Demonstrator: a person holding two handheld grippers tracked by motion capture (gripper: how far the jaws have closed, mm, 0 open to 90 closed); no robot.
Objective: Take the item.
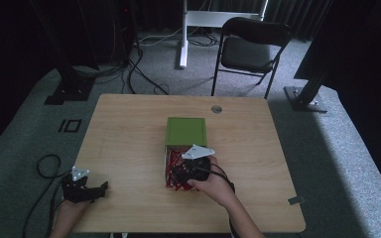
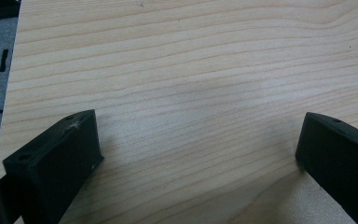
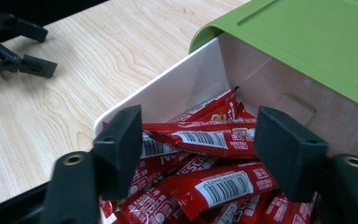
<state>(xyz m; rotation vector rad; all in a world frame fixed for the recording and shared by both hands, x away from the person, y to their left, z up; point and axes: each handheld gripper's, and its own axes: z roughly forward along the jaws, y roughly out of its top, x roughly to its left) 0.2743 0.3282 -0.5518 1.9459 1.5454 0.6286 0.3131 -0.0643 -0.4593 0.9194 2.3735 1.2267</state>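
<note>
The counter (image 1: 129, 144) is a light wood surface. Near its centre stands a green box (image 1: 186, 131) with a white drawer (image 3: 168, 93) pulled out toward the person. The drawer holds a loose pile of red sachets (image 3: 214, 186) printed with white barcodes.

The right gripper (image 1: 191, 171) is held in the person's right hand (image 1: 216, 187) directly above the open drawer. In the right gripper view its fingers (image 3: 121, 149) stand wide apart over the sachets, with several sachets lying in the gap between them. The fingers grip nothing; whether their tips touch the pile cannot be told.

The left gripper (image 1: 96, 190) is held in the left hand (image 1: 72, 208) at the near left edge of the counter, well apart from the box. In the left gripper view its fingers (image 2: 60, 158) are spread wide, with bare wood grain between them and nothing held. A black cable (image 1: 47, 166) loops on the floor beside that edge.

Beyond the counter, a black folding chair (image 1: 250, 47) stands on grey carpet.
</note>
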